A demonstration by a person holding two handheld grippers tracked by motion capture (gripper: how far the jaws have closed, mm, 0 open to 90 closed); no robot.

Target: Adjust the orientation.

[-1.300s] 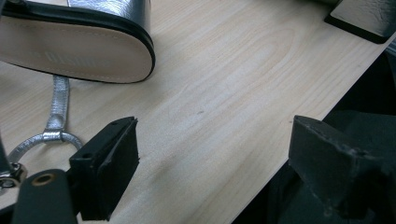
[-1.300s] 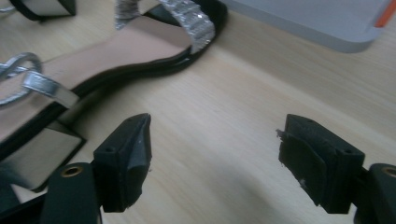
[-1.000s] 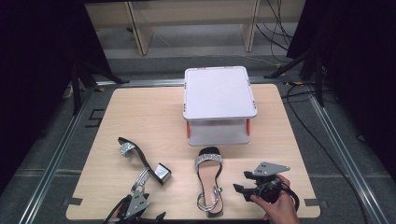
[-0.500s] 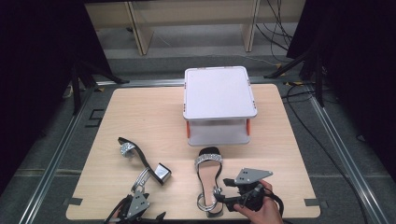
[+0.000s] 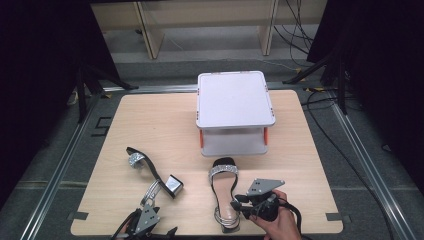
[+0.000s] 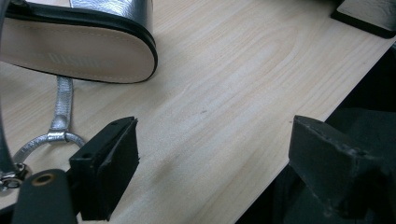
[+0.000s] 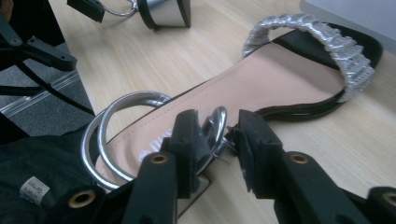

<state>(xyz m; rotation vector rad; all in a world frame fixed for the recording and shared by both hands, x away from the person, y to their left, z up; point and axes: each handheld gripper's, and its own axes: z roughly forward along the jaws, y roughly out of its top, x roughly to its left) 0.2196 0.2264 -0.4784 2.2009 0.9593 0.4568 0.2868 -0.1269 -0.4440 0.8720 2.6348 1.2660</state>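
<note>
Left gripper [image 5: 148,226] sits at the table's [image 5: 310,165] front edge, jaws wide open on nothing, next to the tipped-over block-heel sandal [image 5: 155,175]. Right gripper [image 5: 239,206] is nearly closed, pinching the flat sandal's [image 5: 223,192] silver ankle ring [image 7: 215,126]. White lidded box [image 5: 234,112] behind.

1. Setting: an indoor lab-type recording station, not a home.
2. Work surface: a light wooden table [image 5: 150,125] with rounded corners, seated in a metal rail frame [image 5: 60,165] on grey flooring.
3. Surround: black curtains [image 5: 45,75] hang on both sides, supported by dark stands [image 5: 82,90].
4. Cabling: loose cables [image 5: 295,20] run across the floor behind and to the right of the table.
5. Background: pale wooden furniture legs [image 5: 150,30] stand beyond the table.
6. Staged props: a white lidded box [image 5: 234,100] and two sandals [image 5: 224,192] laid out on the table.
</note>
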